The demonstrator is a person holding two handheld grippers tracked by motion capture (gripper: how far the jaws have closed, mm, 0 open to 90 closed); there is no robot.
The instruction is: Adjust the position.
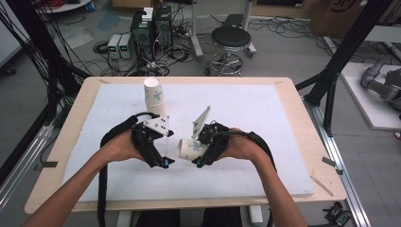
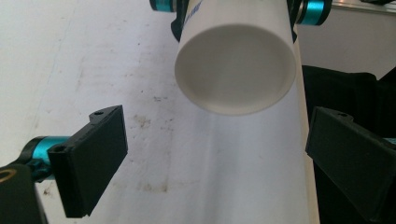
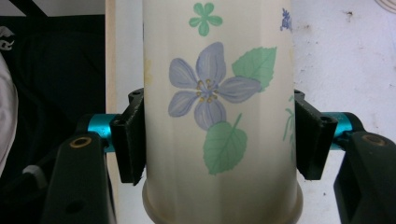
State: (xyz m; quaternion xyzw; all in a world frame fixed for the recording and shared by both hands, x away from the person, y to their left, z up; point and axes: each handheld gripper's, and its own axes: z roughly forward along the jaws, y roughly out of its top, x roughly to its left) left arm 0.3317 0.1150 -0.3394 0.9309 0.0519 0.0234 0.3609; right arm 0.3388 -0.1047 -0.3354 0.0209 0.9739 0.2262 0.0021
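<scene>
Paper cup (image 3: 219, 116) clamped sideways in right tool (image 1: 204, 152), off the surface (image 1: 265, 142), near the cup stack (image 1: 155, 96). Left tool (image 1: 163, 158) spread wide, facing cup's mouth.

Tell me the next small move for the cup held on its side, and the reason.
Probably bring the open left claw forward around the paper cup. The right claw is shut on that cup's flowered wall, its mouth turned toward the left claw, whose jaws stand wide and apart from it. A second paper cup stack stands farther back on the white board.
</scene>
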